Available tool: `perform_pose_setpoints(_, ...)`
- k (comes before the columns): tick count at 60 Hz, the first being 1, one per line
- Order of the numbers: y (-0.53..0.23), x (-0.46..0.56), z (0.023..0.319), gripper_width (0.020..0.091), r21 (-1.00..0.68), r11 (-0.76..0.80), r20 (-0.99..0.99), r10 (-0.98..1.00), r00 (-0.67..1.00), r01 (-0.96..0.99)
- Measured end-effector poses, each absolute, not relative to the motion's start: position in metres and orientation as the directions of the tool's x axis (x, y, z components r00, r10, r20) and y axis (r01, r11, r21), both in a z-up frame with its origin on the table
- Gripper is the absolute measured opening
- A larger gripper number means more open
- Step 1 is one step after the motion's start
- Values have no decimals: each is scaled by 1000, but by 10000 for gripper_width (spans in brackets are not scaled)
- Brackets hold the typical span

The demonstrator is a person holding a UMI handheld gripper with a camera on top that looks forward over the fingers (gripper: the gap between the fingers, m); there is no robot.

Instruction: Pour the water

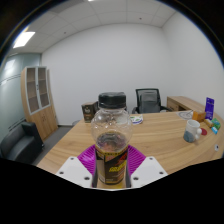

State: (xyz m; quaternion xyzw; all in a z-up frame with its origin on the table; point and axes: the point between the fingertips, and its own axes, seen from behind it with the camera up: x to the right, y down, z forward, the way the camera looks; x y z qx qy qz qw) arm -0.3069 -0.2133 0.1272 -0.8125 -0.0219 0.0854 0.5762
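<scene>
A clear plastic bottle (111, 140) with a black cap and a yellow-and-black label stands upright between my fingers, close to the camera. My gripper (111, 165) is shut on it, the purple pads (88, 158) pressing against its labelled lower body from both sides. The bottle's base is hidden below the fingers. The bottle's clear upper part shows above the label; I cannot tell how much liquid is inside. Beyond it stretches a wooden table (160, 135).
At the table's far right stand a white cup (191, 131), small colourful items (202, 123) and a blue box (209, 106). A black office chair (148, 100) sits behind the table, a dark armchair (20, 143) to the left, and a wooden cabinet (38, 98) against the left wall.
</scene>
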Motion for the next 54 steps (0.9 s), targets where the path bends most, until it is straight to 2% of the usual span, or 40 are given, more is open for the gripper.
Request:
perform_pose_setpoints(10, -172, -277, 216, 374, -844, -296, -505, 156, 849, -448)
perform_pose_setpoints(15, -149, -250, 259, 373, -697, -294, -710, 162, 685, -654)
perform_pose_setpoints(21, -119, -199, 289, 374, -456, -291, -890, 153, 429, -841)
perform_pose_setpoints(28, -77, -126, 284, 375, -104, -285, -991, 108, 76, -953)
perform_pose_setpoints(34, -63, -76, 271, 374, 172, -264, -979, 58, -194, -949)
perform_pose_setpoints(37, -46, -54, 253, 373, 280, -257, -953, 39, -299, -925)
perform_pose_setpoints(48, -25, -22, 209, 374, 553, -248, -826, -43, -562, -795)
perform_pose_setpoints(54, -19, -20, 193, 372, 570, -250, -818, -88, -568, -783)
